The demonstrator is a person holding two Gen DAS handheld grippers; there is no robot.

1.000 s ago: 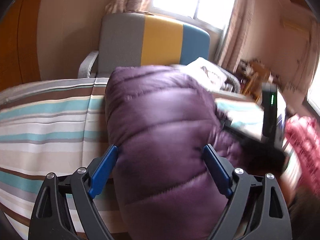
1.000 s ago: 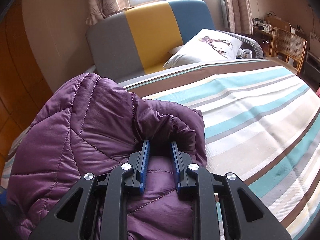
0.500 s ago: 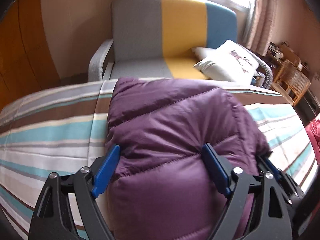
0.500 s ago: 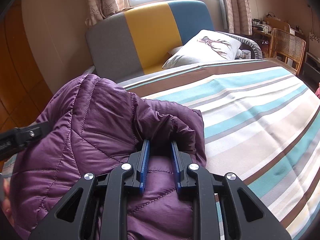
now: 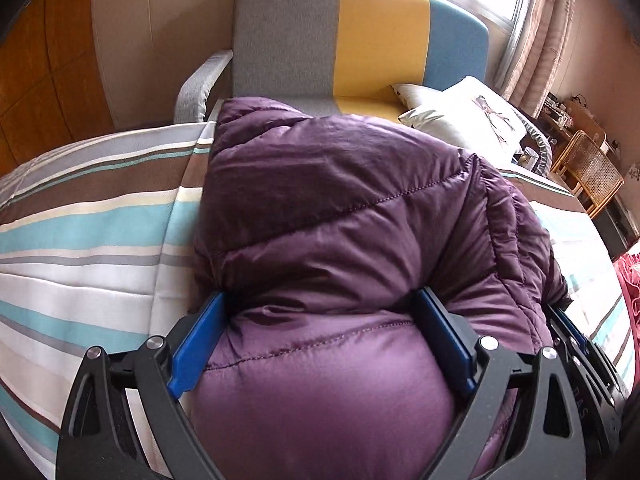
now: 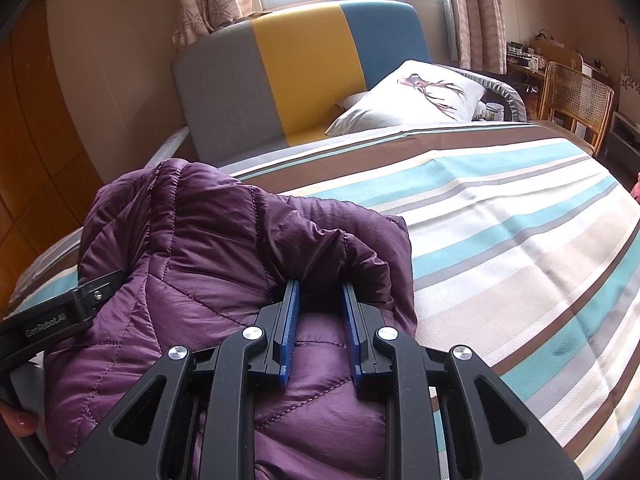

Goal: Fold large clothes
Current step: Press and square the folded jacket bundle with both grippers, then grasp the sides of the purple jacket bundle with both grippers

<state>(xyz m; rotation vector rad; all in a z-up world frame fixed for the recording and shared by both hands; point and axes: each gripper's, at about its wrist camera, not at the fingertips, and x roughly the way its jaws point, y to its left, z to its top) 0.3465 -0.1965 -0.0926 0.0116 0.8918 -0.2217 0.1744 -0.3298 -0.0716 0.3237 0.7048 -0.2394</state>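
Note:
A bulky purple quilted jacket [image 5: 340, 220] lies bunched on the striped bed [image 5: 80, 240]. My left gripper [image 5: 320, 304] is wide open, its blue pads on either side of a thick roll of the jacket. In the right wrist view my right gripper [image 6: 318, 286] is shut on a fold of the jacket [image 6: 192, 264], with fabric pinched between the narrow pads. The left gripper's black body [image 6: 60, 316] shows at the left edge of that view, and the right gripper's body [image 5: 572, 340] shows at the lower right of the left wrist view.
A grey, yellow and blue sofa [image 6: 304, 76] stands beyond the bed with a white pillow [image 6: 416, 96] on it. A wicker chair [image 6: 572, 100] and a cluttered desk are at the far right. A red cloth [image 5: 628, 280] lies at the right edge.
My left gripper has swung from the right side toward the sofa and now straddles the jacket roll more squarely. My right gripper has kept its hold and hardly moved.

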